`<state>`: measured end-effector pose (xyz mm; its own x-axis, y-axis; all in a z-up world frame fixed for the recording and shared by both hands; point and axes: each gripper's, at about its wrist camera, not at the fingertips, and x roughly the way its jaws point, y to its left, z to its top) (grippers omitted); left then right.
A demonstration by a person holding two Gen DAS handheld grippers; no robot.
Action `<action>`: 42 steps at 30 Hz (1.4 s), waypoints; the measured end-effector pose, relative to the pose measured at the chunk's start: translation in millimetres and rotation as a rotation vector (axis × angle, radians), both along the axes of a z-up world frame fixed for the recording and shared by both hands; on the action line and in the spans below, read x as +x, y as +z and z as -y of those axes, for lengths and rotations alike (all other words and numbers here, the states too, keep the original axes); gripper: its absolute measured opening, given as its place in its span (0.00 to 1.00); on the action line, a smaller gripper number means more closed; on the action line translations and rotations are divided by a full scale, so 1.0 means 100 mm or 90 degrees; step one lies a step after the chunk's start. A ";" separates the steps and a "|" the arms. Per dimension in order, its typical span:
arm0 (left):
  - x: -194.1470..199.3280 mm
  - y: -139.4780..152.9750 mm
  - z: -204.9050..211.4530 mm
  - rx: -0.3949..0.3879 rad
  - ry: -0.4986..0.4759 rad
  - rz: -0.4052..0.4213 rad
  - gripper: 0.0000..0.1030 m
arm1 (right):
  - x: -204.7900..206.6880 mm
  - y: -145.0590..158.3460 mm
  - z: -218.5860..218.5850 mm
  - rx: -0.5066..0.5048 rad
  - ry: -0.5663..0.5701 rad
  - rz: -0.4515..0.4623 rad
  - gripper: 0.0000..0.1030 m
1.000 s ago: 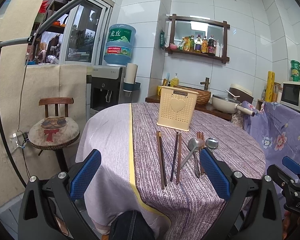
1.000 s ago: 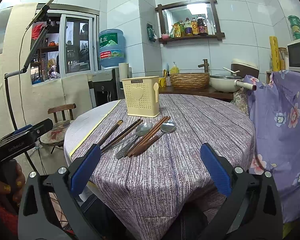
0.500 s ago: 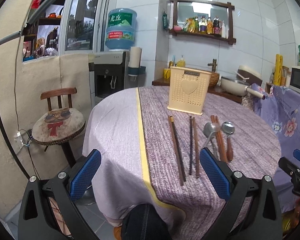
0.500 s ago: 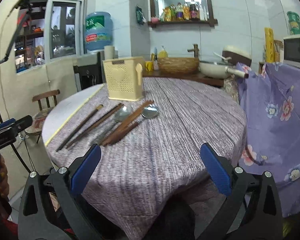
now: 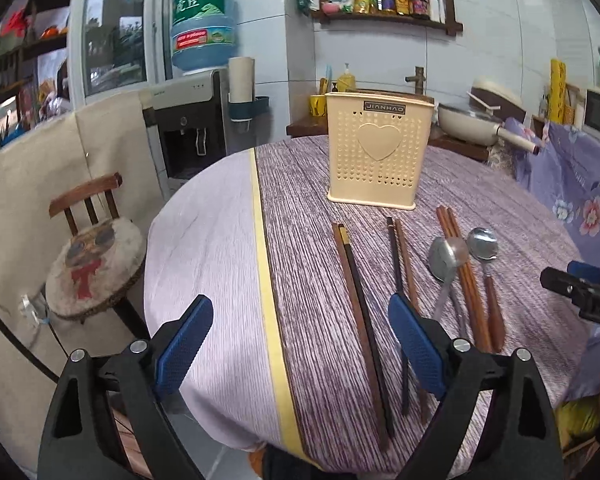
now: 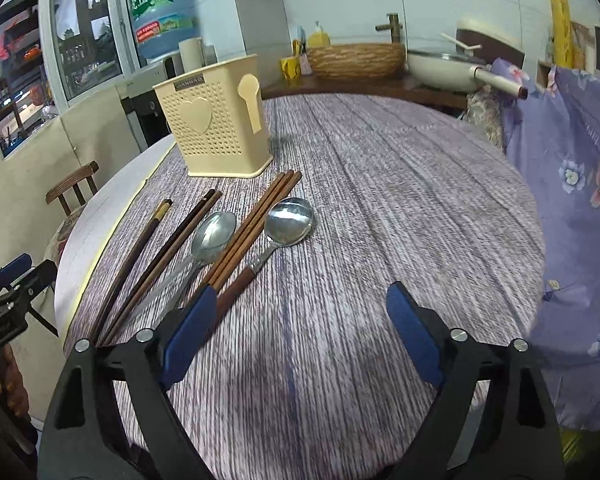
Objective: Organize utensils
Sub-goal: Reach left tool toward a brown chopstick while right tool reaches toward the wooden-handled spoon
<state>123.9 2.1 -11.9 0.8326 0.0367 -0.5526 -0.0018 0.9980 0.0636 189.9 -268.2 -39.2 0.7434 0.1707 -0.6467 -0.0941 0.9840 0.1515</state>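
A cream perforated utensil holder (image 5: 379, 152) with a heart on its front stands upright on the round table; it also shows in the right wrist view (image 6: 216, 128). In front of it lie three pairs of chopsticks (image 5: 360, 304) (image 6: 256, 224) and two metal spoons (image 5: 449, 256) (image 6: 290, 220), side by side. My left gripper (image 5: 300, 344) is open and empty above the table's near edge, over the leftmost chopsticks. My right gripper (image 6: 296, 332) is open and empty, just right of the utensil handles.
The table has a purple striped cloth (image 6: 400, 200) with a yellow band (image 5: 266, 280). A chair (image 5: 92, 256) stands at the left, a water dispenser (image 5: 196, 120) behind. A counter with a basket (image 6: 356, 60) and pan (image 6: 440, 68) lies beyond. Floral fabric (image 6: 572, 184) hangs at the right.
Both grippers have moved forward and down toward the table; the utensils and holder now appear closer and larger. Both stay open. Nothing on the table has moved.
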 end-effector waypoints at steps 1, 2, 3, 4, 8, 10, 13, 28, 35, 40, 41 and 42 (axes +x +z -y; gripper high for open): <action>0.05 0.00 -0.01 0.002 -0.001 -0.002 0.85 | 0.08 -0.01 -0.04 -0.005 -0.001 -0.008 0.82; 0.10 0.01 -0.02 -0.001 -0.001 -0.006 0.85 | 0.16 -0.02 -0.08 -0.011 -0.002 -0.018 0.81; 0.15 0.01 -0.04 -0.005 0.001 -0.012 0.85 | 0.21 -0.04 -0.11 -0.014 -0.003 -0.026 0.80; 0.20 0.01 -0.07 -0.009 0.003 -0.017 0.85 | 0.29 -0.06 -0.14 -0.022 -0.008 -0.038 0.79; 0.29 0.02 -0.15 -0.036 0.013 -0.027 0.85 | 0.54 -0.17 -0.28 -0.061 -0.022 -0.075 0.76; 0.31 0.02 -0.18 -0.043 0.016 -0.028 0.85 | 0.63 -0.24 -0.32 -0.072 -0.026 -0.091 0.75; 0.30 0.01 -0.22 -0.049 0.016 -0.033 0.85 | 0.66 -0.27 -0.36 -0.077 -0.020 -0.104 0.74; 0.39 -0.06 -0.22 -0.072 -0.001 -0.053 0.85 | 0.60 -0.28 0.00 -0.104 0.037 -0.140 0.64; 0.55 -0.13 -0.17 -0.084 -0.013 -0.087 0.85 | 0.63 -0.29 -0.16 -0.111 0.103 -0.110 0.64; 0.71 -0.19 -0.01 -0.052 -0.042 -0.124 0.69 | 0.75 -0.28 -0.20 -0.110 0.114 -0.107 0.64; 0.74 -0.20 0.00 -0.050 -0.044 -0.131 0.66 | 0.74 -0.28 -0.20 -0.109 0.114 -0.106 0.64; 0.77 -0.22 0.02 -0.051 -0.047 -0.137 0.66 | 0.74 -0.28 -0.20 -0.109 0.113 -0.103 0.64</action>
<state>201.3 0.5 -33.7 0.6937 -0.0716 -0.7167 0.0765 0.9967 -0.0255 263.8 -248.4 -66.9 0.5965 0.1678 -0.7849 -0.2556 0.9667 0.0124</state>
